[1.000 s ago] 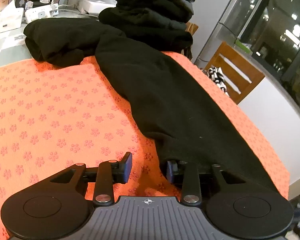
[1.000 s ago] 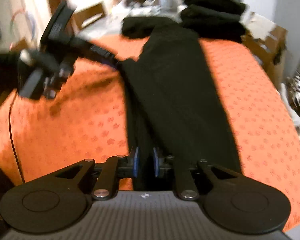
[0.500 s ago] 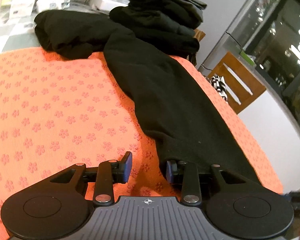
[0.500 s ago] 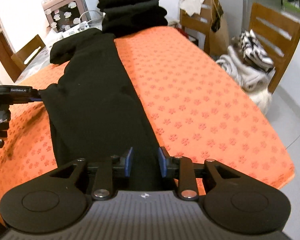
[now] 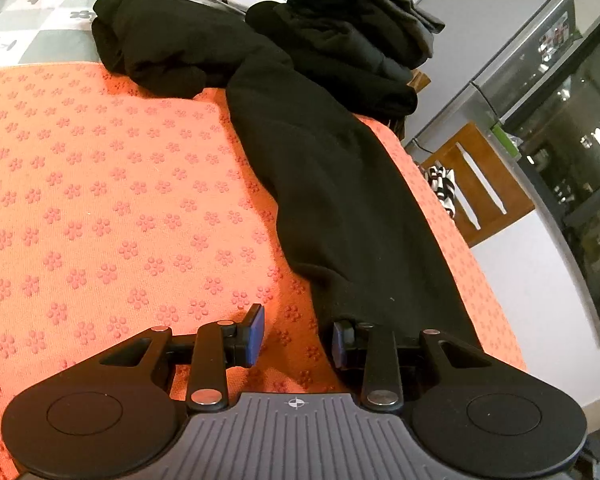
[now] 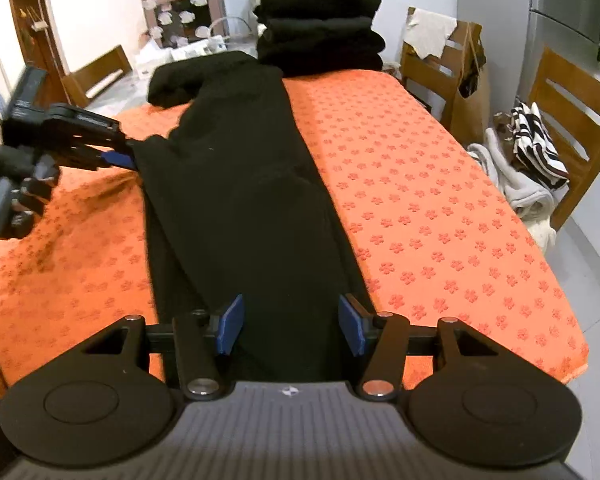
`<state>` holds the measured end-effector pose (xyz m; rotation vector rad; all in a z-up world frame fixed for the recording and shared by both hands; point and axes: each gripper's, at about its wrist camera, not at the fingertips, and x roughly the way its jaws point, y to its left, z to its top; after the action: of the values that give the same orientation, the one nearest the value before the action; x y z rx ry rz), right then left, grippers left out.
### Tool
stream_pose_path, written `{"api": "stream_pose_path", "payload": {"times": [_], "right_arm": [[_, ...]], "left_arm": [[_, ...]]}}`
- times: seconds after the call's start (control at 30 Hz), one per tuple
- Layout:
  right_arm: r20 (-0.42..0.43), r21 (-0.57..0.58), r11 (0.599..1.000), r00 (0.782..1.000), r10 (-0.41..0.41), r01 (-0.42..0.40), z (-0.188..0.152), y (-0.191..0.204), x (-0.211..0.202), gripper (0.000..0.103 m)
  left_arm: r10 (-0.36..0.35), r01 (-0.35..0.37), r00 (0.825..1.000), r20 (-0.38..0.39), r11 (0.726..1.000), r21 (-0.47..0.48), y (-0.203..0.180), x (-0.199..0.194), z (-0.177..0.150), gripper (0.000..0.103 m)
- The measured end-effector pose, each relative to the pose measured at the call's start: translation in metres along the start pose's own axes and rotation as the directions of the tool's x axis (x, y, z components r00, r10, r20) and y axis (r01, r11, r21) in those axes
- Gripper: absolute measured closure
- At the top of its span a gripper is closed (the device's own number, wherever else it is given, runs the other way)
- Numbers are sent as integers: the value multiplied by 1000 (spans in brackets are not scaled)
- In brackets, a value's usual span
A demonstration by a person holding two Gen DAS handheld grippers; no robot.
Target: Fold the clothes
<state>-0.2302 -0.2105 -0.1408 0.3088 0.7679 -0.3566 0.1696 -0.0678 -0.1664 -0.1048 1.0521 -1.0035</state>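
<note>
A long black garment (image 6: 240, 184), trousers by the look of it, lies stretched along the orange flower-print mat (image 6: 420, 200) that covers the surface, its far end bunched up (image 5: 160, 48) near a stack of folded black clothes (image 6: 320, 20).

The right gripper (image 6: 291, 324) sits over the near end of the garment. Its blue-padded fingers (image 6: 232, 324) are spreading apart at this moment; the cloth lies between and under them, but the pads are not pressing on it, so it has nothing in its grasp.

The left gripper (image 5: 296, 336) is at the garment's side edge, with its fingers partly open. In its own view the gap between them shows bare mat, and the right-hand finger (image 5: 342, 340) is against or just over the hem. From the right wrist view the tips (image 6: 120, 158) meet the cloth edge, yet I cannot tell whether any fabric is actually pinched.

From here, I'd judge the risks to be simple ones. If the left fingers close where they are, they may catch only mat, or a single layer, and the fold would drag skewed. The near end, now let go, could slide toward the surface's edge. A careless sweep might also nudge the bunched far end or the stack.

There is small white lettering on the left gripper's side (image 6: 88, 120), too blurred to read.
</note>
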Motion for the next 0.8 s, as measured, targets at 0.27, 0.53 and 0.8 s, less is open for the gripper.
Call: {"api": "stream_pose_path", "payload": {"times": [0.27,0.53,0.8], "right_arm": [[-16,-43,999,1000,-15,15,-11,9,-3,42],[-51,-15,1000,999,-5,4,-14,-14,1,45],[-54,-22,1000,998,16,-17,-27,-45,-36,50]], "left_arm": [[22,-23,1000,14,997,70,-3,-2,-5,62],[31,-35,999,39,991,131,-6,-23,-9,50],[51,-77,992,119,972,222,-28,-76,-37,47]]}}
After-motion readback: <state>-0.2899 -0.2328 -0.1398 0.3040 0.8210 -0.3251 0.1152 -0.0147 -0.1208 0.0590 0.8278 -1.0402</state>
